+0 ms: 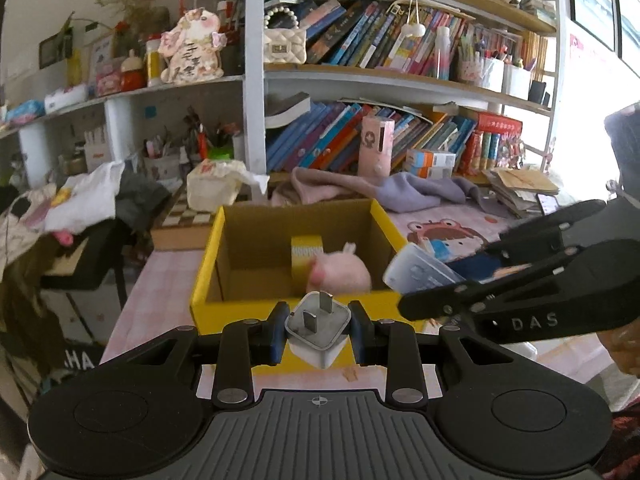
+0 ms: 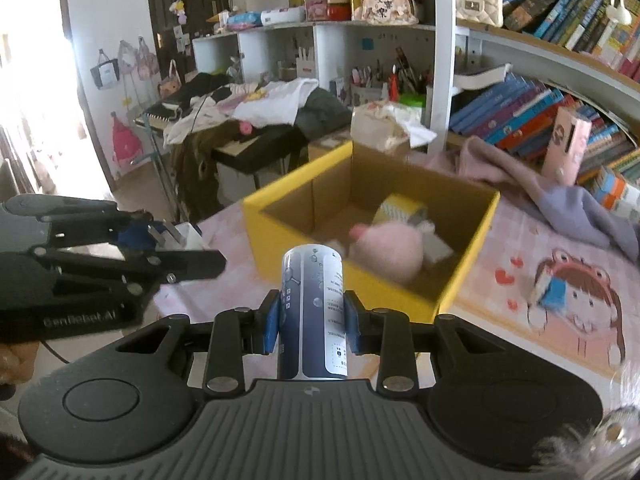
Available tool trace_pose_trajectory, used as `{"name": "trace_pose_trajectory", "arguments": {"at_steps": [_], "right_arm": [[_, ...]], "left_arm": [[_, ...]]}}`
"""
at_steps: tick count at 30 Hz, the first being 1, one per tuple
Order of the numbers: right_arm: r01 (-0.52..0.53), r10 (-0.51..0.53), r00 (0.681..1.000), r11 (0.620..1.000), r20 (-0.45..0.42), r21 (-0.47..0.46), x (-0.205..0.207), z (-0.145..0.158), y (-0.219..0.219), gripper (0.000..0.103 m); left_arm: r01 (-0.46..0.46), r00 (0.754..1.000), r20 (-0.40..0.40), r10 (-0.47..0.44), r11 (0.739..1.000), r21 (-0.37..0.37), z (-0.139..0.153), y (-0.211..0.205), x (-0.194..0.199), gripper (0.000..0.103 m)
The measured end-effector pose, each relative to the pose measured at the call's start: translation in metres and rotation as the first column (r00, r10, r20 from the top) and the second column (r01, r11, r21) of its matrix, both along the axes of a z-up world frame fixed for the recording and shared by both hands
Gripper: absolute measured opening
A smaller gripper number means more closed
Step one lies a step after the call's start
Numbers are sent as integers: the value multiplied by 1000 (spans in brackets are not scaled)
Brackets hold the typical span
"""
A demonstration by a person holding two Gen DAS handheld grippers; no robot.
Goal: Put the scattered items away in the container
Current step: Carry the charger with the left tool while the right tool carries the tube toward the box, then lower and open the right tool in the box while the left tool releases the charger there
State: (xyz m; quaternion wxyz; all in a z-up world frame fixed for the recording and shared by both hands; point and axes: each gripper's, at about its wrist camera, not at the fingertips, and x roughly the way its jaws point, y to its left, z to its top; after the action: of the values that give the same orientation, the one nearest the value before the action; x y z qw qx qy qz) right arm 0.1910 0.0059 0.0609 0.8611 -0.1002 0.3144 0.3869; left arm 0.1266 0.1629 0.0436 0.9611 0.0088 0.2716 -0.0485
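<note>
Yellow on the outside and plain brown cardboard inside, the open box (image 1: pixel 296 312) sits on a pink checked tablecloth (image 2: pixel 500 292) in front of crowded bookshelves (image 1: pixel 400 40). Inside it lie a pink plush toy (image 1: pixel 340 272) and a roll of yellow tape (image 1: pixel 306 258), the toy in front of the roll and touching it. The left gripper (image 1: pixel 319 334) is clamped on a white plug adapter (image 1: pixel 318 330), its metal prongs pointing up and forward, held just short of the box's near wall. The right gripper (image 2: pixel 310 324) is clamped on a blue and white can (image 2: pixel 314 312), which stands upright between the blue pads (image 2: pixel 272 320), also just outside the box's near wall. In the left wrist view the right gripper reaches in from the right with the can close to the box's right front corner. A lilac cloth (image 2: pixel 560 196) lies crumpled on the table behind the box. A small blue and white item (image 2: pixel 550 290) rests on the cartoon print to the right of the box.
</note>
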Motion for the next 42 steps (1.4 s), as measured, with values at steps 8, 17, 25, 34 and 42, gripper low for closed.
{"name": "trace_pose_trajectory", "arguments": {"at_steps": [8,17,25,34,42], "right_arm": [[-25,26,997,1000,74,-9,90,16,31,30],[-134,140,990,982,32,-133,191,-15,108,30],[-288,273,958,898,-92,-332,235,-74,180,30],[-334,258,936,865,-238,-374,272,-107,202,30],[-304,231,942,896,-245,-323,272,-103,194,32]], "left_arm": [[13,1000,-16,-12,999,43,-4,11,78,30],[34,986,-168,-21,997,72,-43,24,162,30],[30,943,-332,-6,997,66,-77,34,196,30],[30,931,-365,-7,998,58,-81,34,201,30],[30,936,-352,-3,997,73,-77,32,200,38]]}}
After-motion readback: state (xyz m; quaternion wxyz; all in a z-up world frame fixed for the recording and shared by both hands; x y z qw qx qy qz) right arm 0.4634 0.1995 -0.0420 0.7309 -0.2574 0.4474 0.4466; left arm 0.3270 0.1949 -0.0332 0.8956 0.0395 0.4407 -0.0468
